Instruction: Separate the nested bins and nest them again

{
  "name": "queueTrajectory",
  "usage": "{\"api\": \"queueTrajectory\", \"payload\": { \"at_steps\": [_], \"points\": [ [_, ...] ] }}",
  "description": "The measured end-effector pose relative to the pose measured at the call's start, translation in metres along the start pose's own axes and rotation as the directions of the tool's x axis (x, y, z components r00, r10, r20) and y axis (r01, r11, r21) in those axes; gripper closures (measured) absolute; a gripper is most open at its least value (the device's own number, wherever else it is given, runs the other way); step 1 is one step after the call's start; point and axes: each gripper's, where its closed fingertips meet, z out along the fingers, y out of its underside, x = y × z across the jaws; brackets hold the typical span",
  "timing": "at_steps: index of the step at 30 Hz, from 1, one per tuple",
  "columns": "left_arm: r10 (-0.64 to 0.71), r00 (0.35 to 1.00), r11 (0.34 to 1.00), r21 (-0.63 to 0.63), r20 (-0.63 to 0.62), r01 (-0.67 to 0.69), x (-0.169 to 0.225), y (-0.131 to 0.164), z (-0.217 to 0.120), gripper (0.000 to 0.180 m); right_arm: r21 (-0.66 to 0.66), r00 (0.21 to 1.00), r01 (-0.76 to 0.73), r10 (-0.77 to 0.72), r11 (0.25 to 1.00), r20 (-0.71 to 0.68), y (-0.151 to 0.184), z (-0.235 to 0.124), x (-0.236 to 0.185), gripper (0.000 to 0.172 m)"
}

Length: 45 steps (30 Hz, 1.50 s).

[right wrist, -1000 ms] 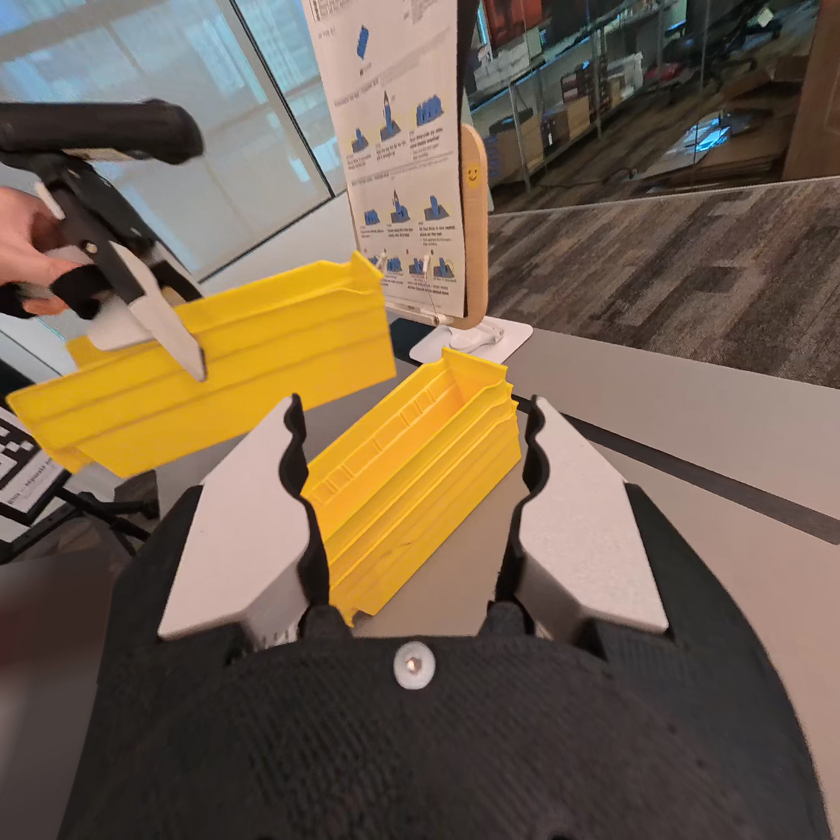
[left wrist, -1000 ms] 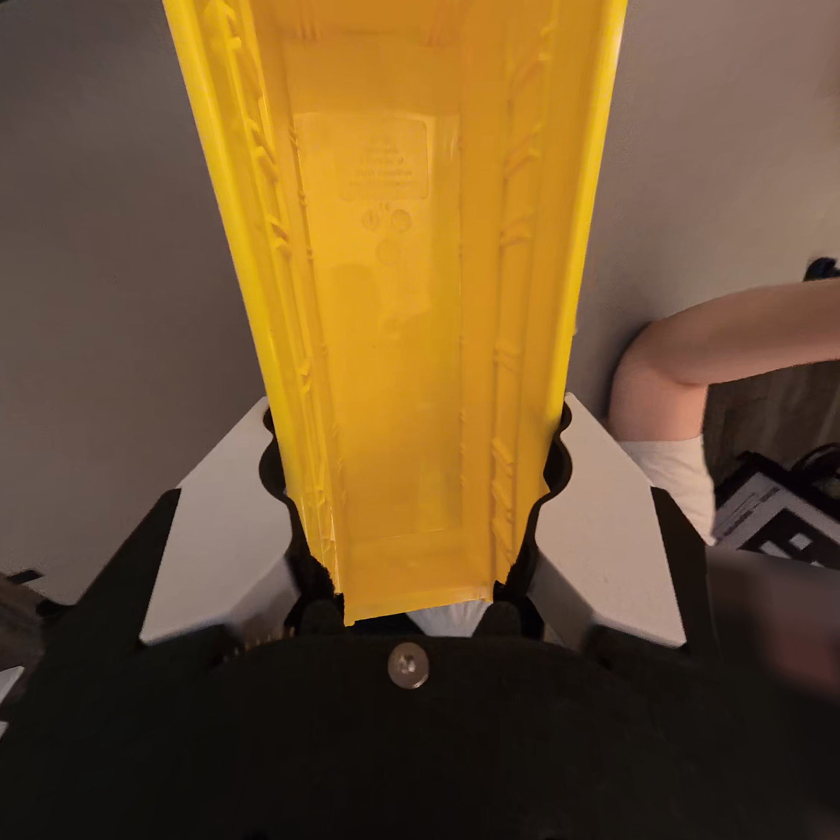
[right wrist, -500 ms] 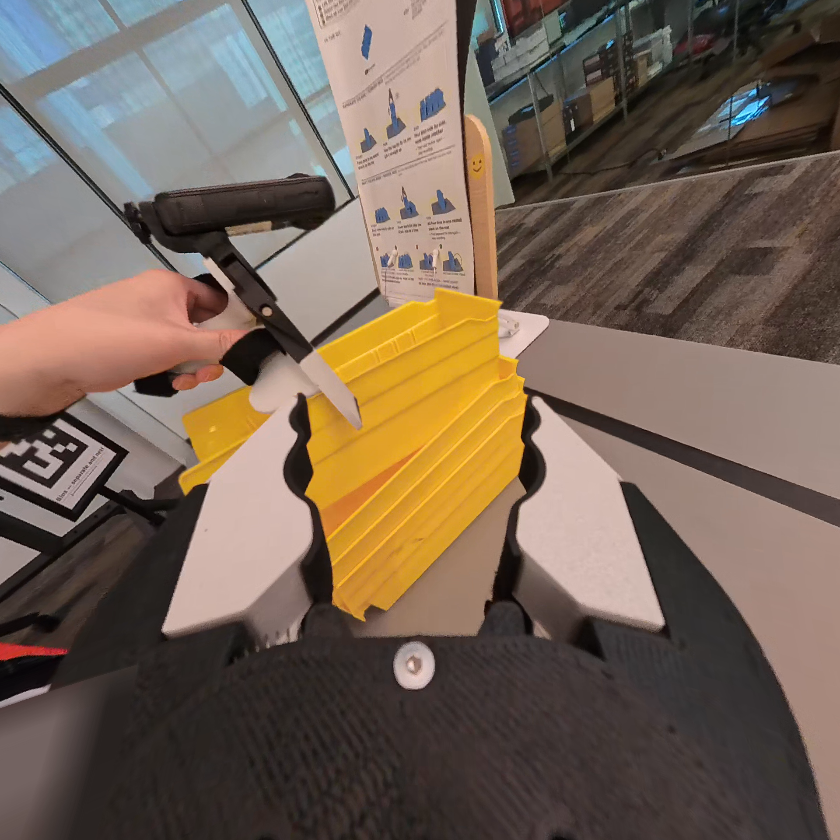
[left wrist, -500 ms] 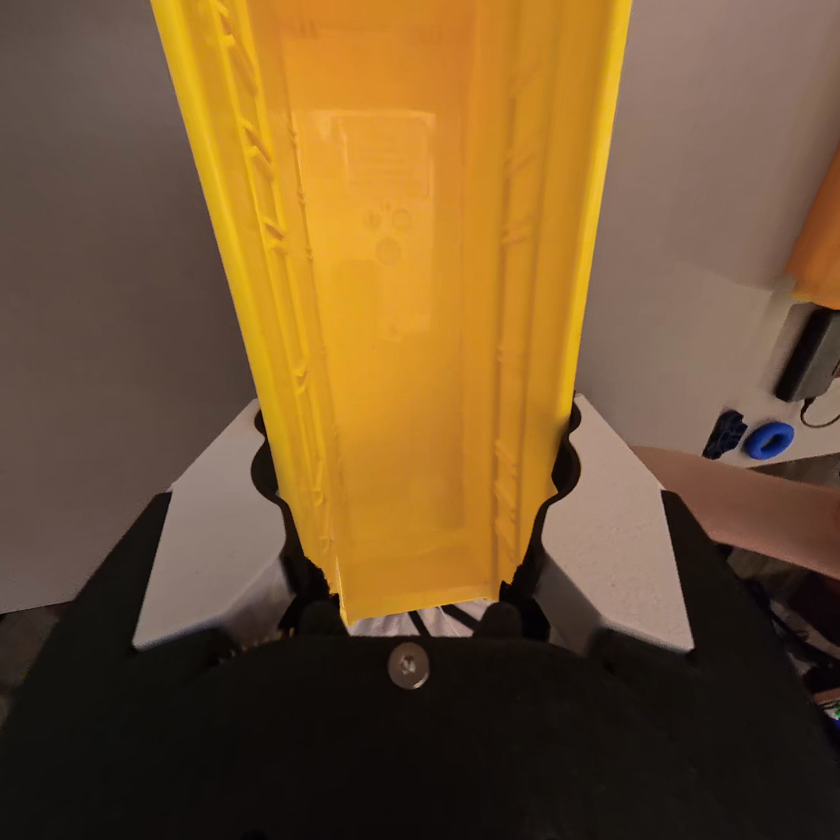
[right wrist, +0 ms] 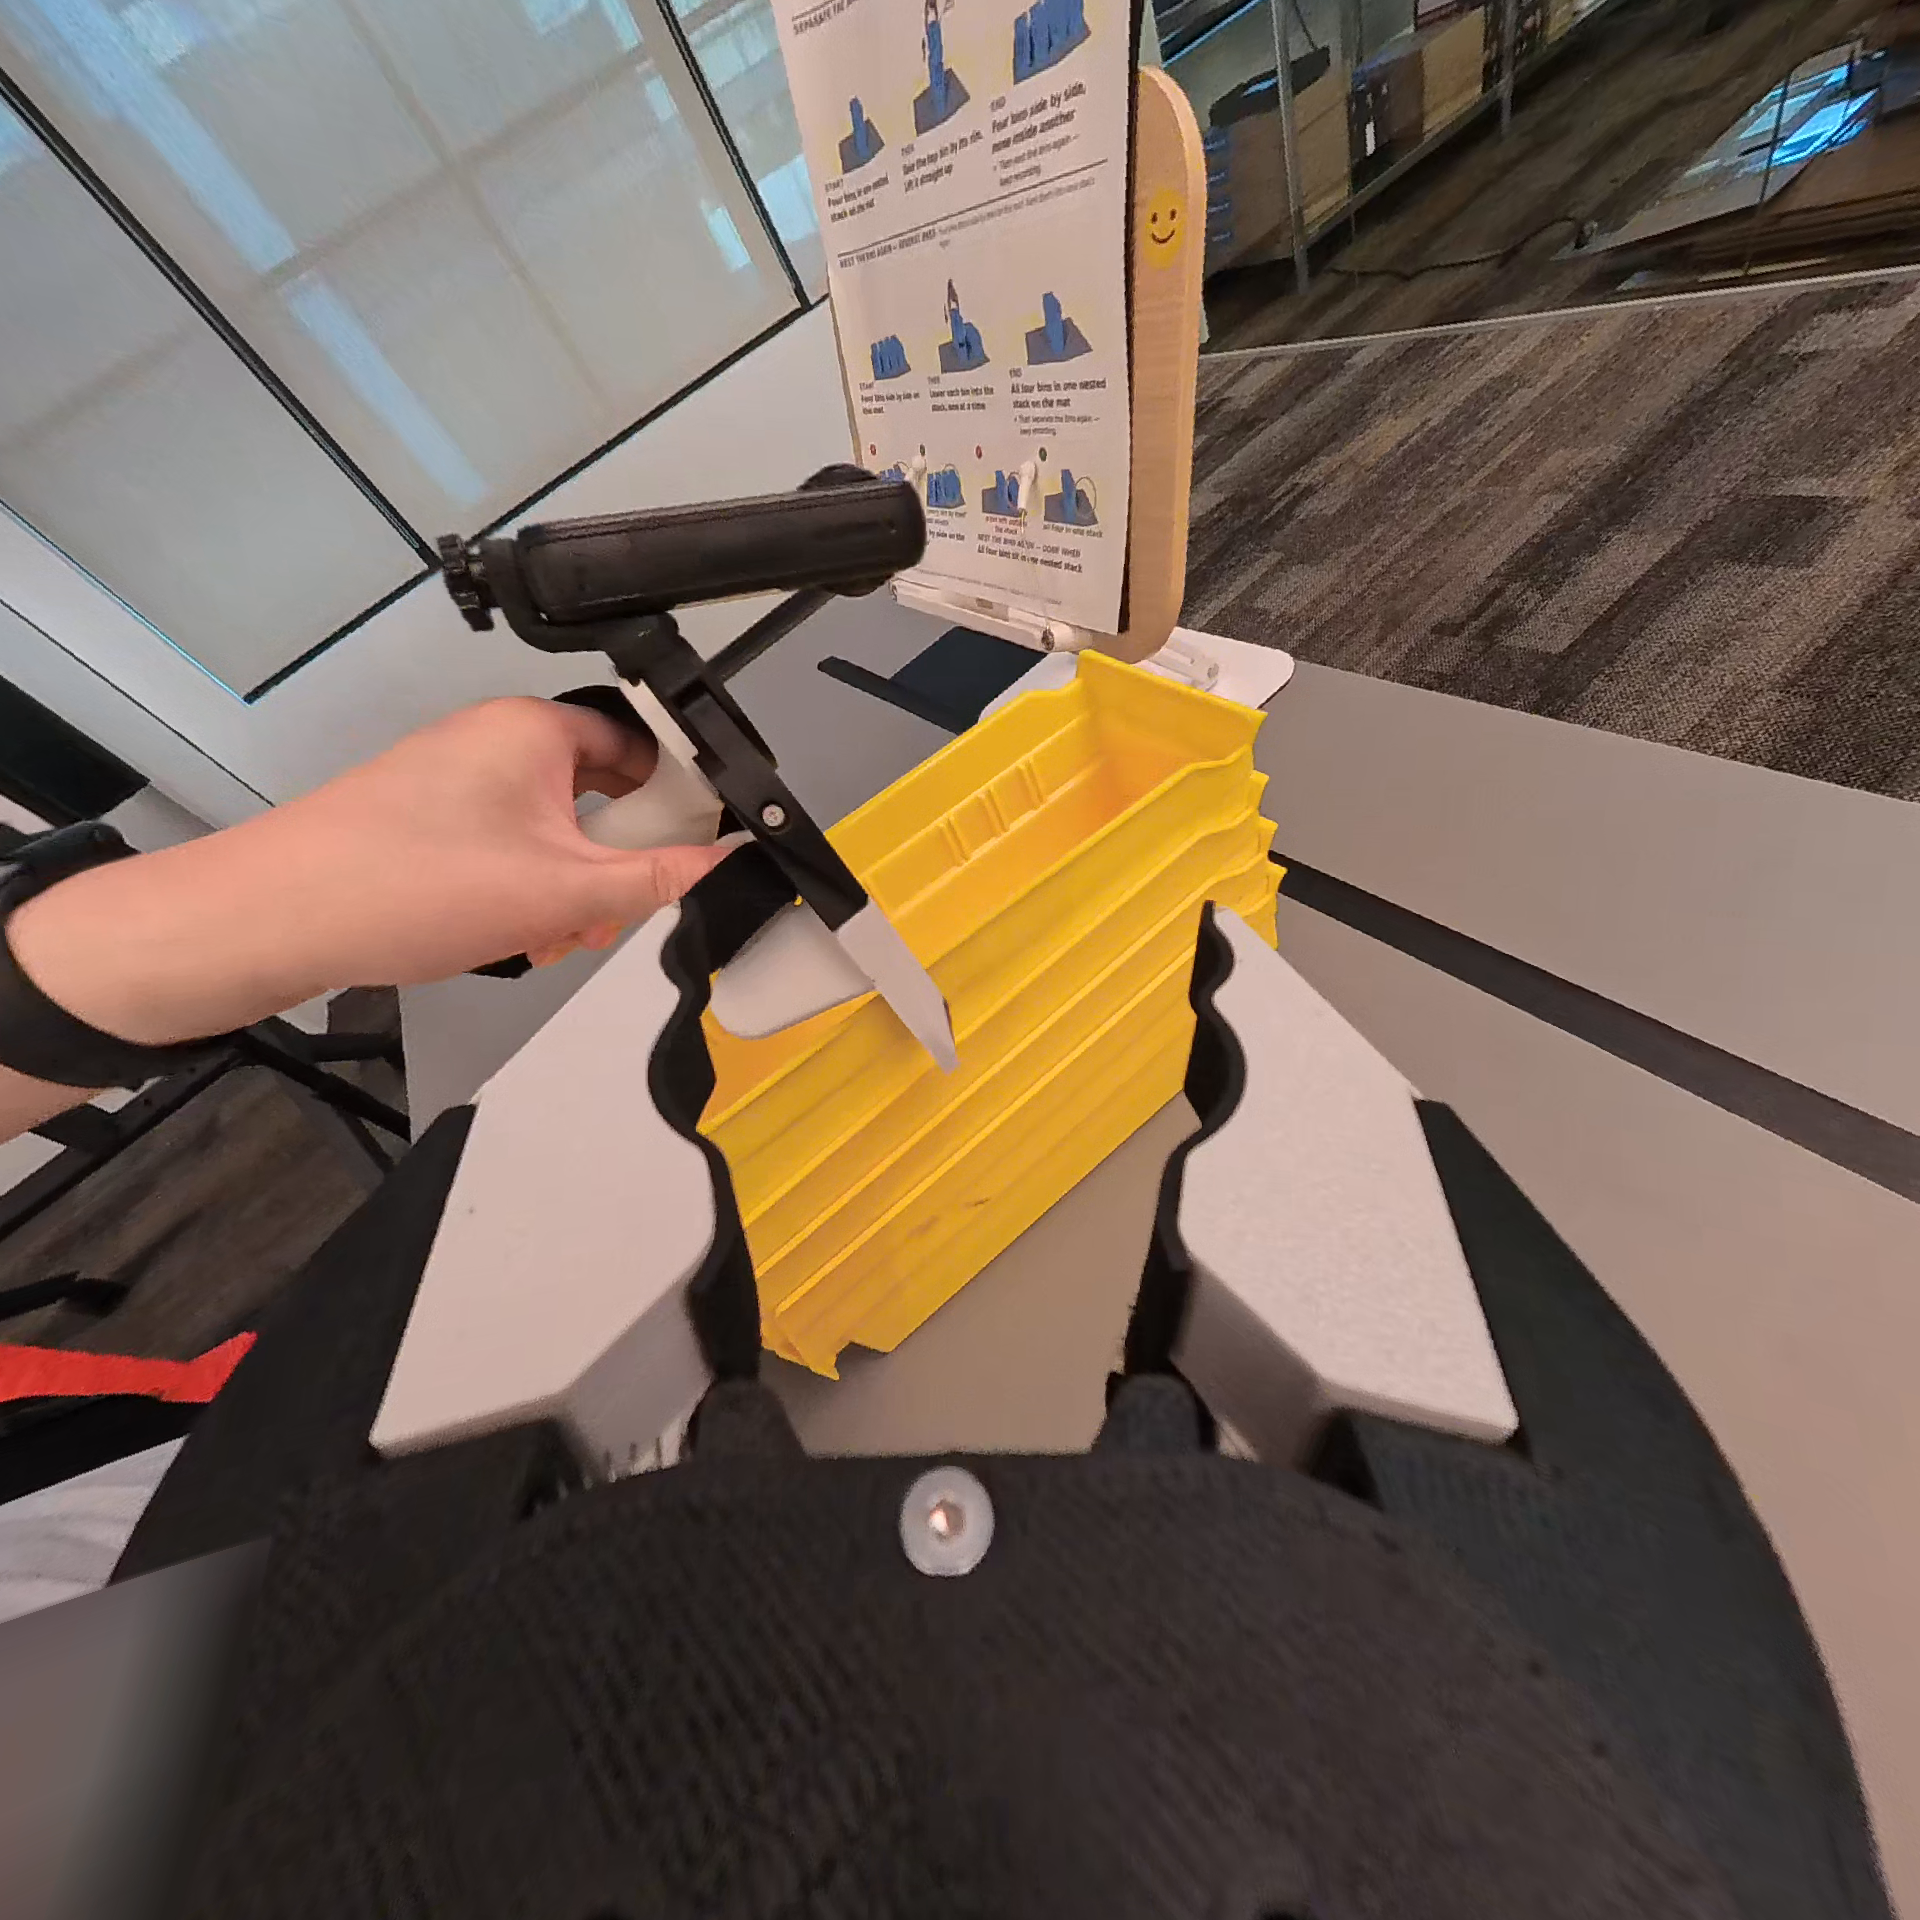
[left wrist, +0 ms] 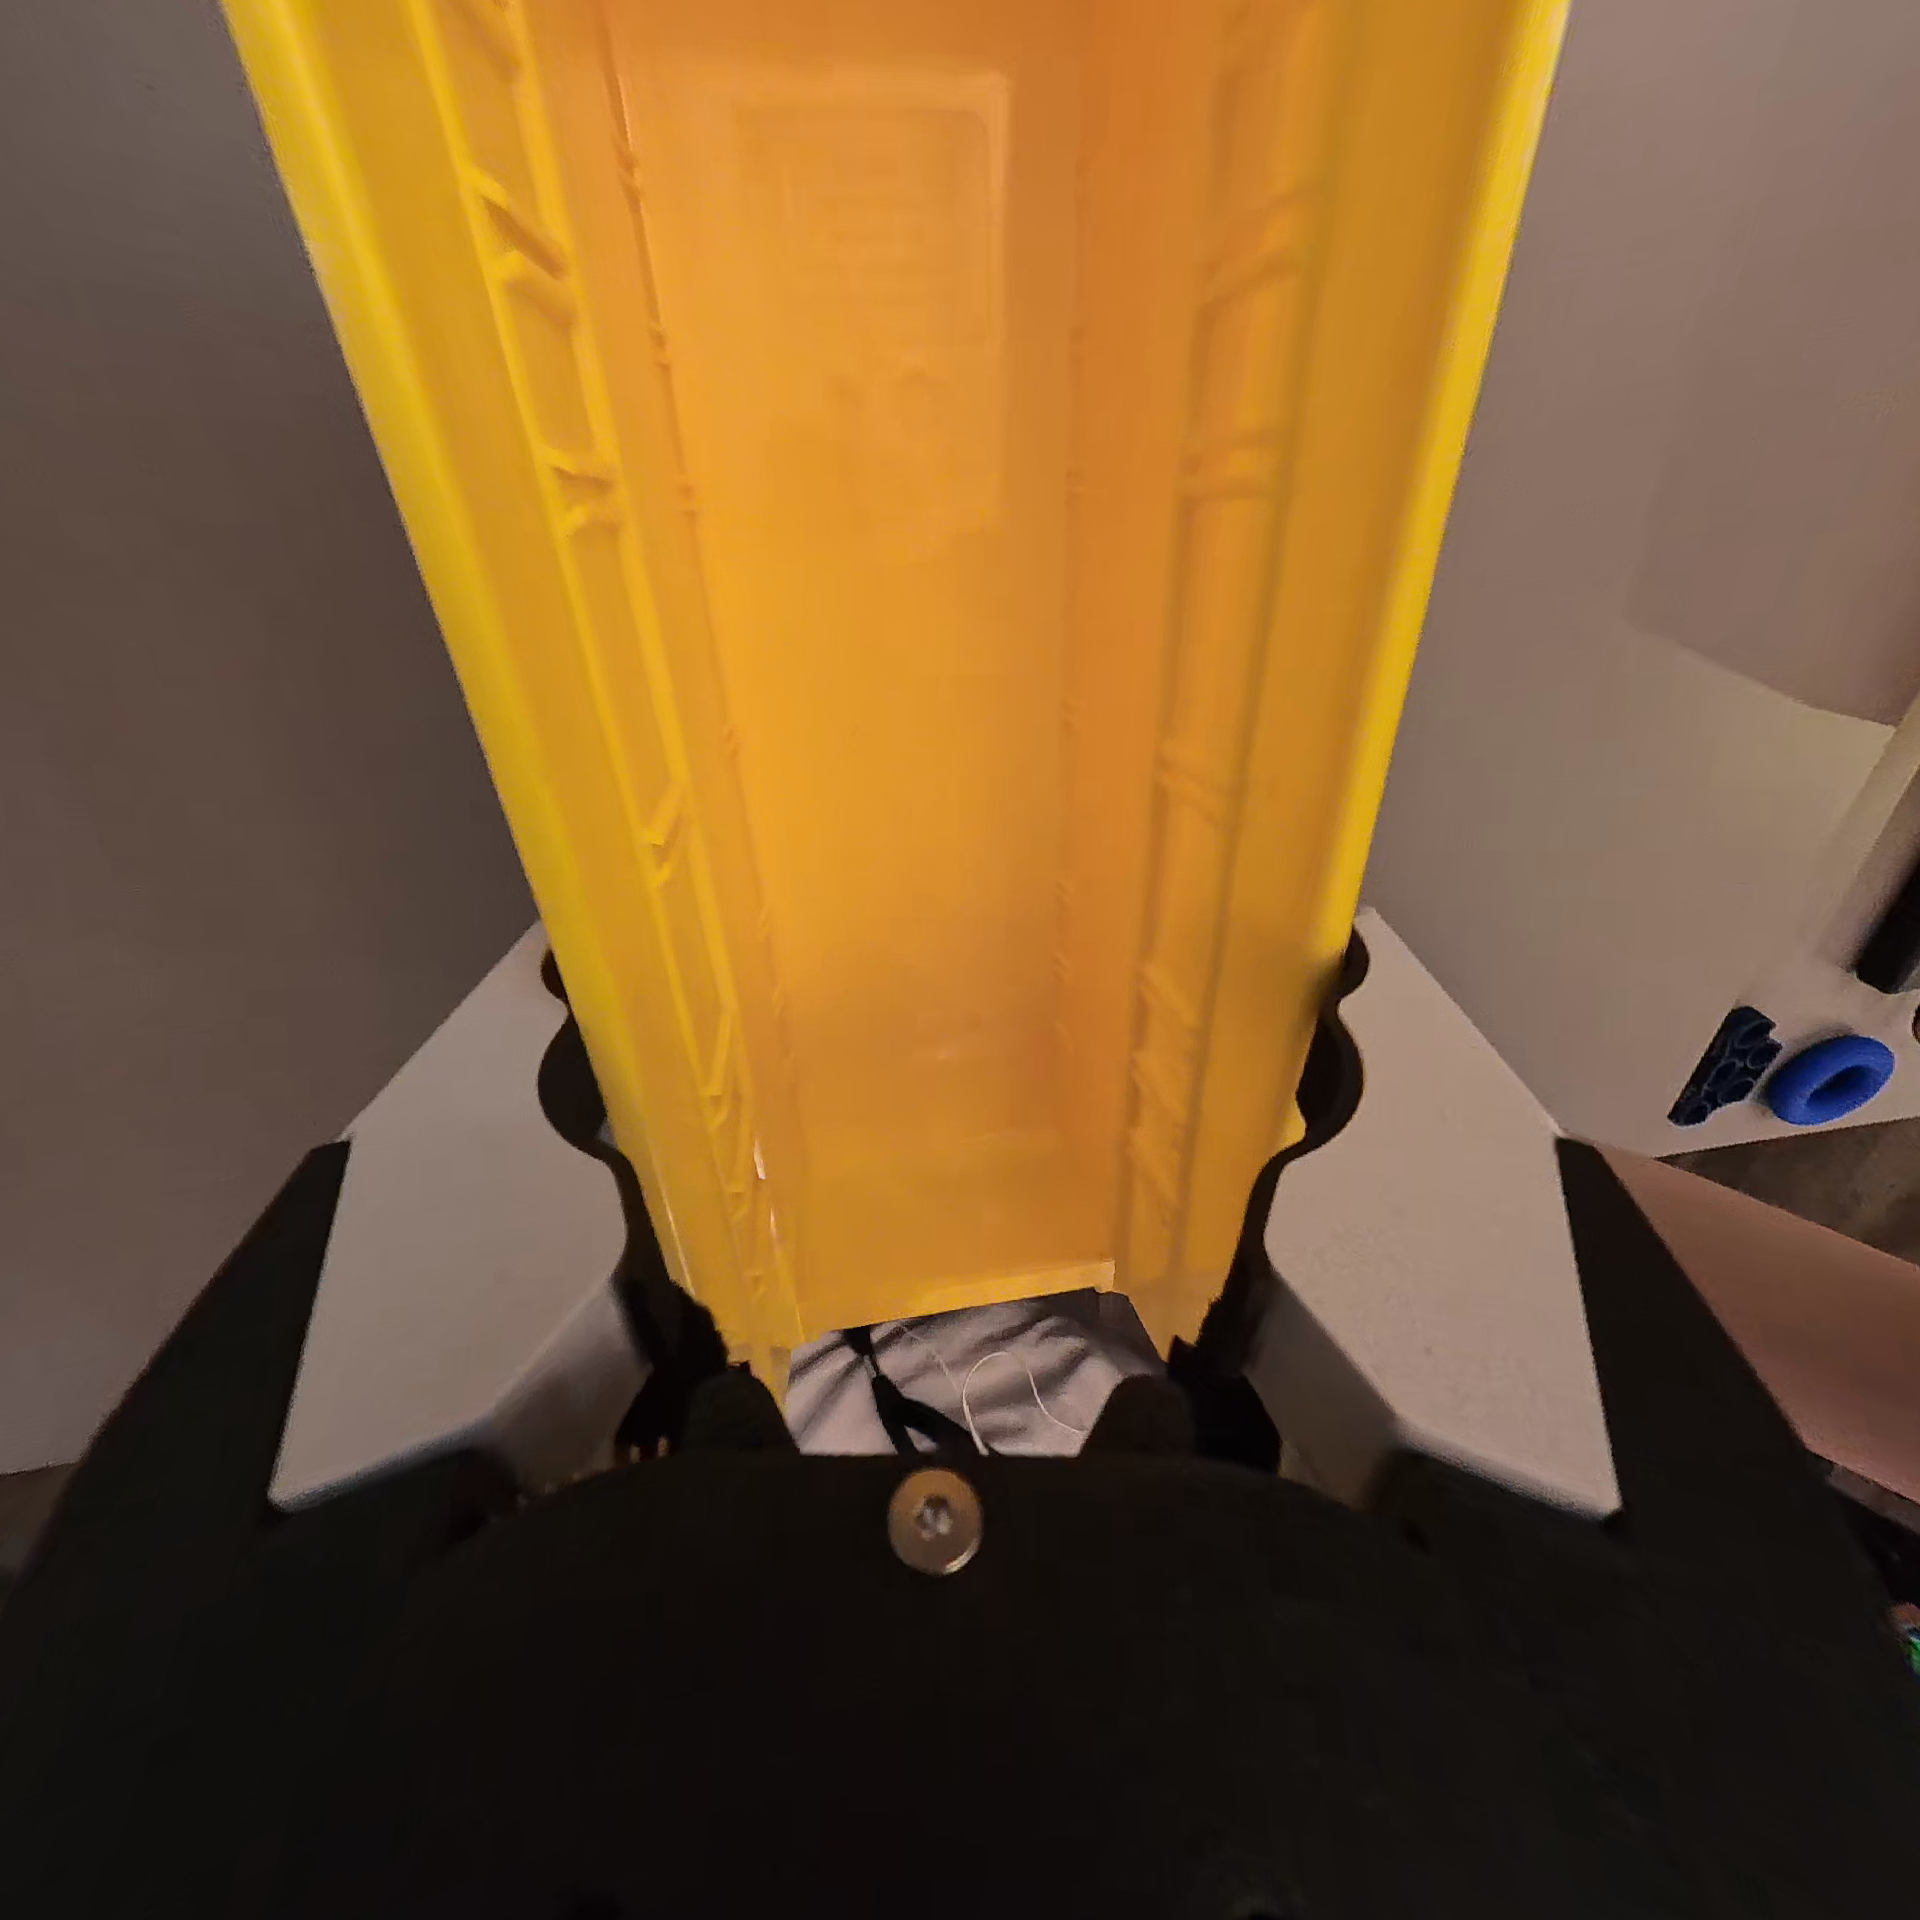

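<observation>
A stack of nested yellow bins (right wrist: 987, 1174) stands on the grey table (right wrist: 1558, 883). The top yellow bin (right wrist: 1091, 790) sits inside the stack. It fills the left wrist view (left wrist: 883, 623), seen from inside. My left gripper (left wrist: 954, 930) straddles this bin's near end. Its fingers are spread beside the side walls and the bin rests in the stack. In the right wrist view the left gripper's near finger (right wrist: 894, 977) lies along the stack's near side. My right gripper (right wrist: 948, 914) is open and empty, low in front of the stack, with bare table beside its right finger (right wrist: 1309, 1143).
A person's hand (right wrist: 416, 862) holds the left gripper's handle. A picture sheet on a wooden stand (right wrist: 1164, 364) stands behind the stack. A dark strip (right wrist: 1621, 1029) crosses the table on the right. Two blue parts (left wrist: 1829, 1081) lie at the right in the left wrist view.
My left gripper carried the yellow bin from up on the left over to the stack and lowered it in. Its fingers have spread wider. My right gripper stayed open in front of the stack.
</observation>
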Motion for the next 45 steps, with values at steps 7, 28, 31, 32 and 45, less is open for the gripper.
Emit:
{"api": "queueTrajectory", "payload": {
  "at_steps": [7,28,31,32,45],
  "points": [
    [0.125,0.987,0.987,0.112,-0.097,-0.114,-0.006,-0.003,-0.062,0.053,0.058,1.0,0.009,-0.007,0.998,-0.029,-0.011,-0.008,0.002,0.079],
    [0.714,0.633,-0.109,0.94,0.3,-0.323,-0.194,0.14,-0.181,0.1,-0.06,0.792,0.583,-0.583,0.81,-0.182,0.005,0.061,-0.11,0.116],
    [0.756,0.572,-0.155,0.936,0.319,-0.316,-0.195,0.132,-0.193,0.101,-0.305,0.655,0.69,-0.745,0.657,-0.124,-0.002,0.099,-0.086,0.115],
    [0.762,0.551,-0.19,0.931,0.34,-0.313,-0.195,0.13,-0.201,0.101,-0.364,0.647,0.694,-0.76,0.621,-0.064,-0.003,0.113,-0.08,0.115],
    [0.846,0.525,-0.096,0.995,0.091,-0.018,-0.258,0.092,-0.25,0.099,-0.869,0.534,0.466,-0.836,0.165,0.128,0.031,0.195,0.1,0.146]
  ]
}}
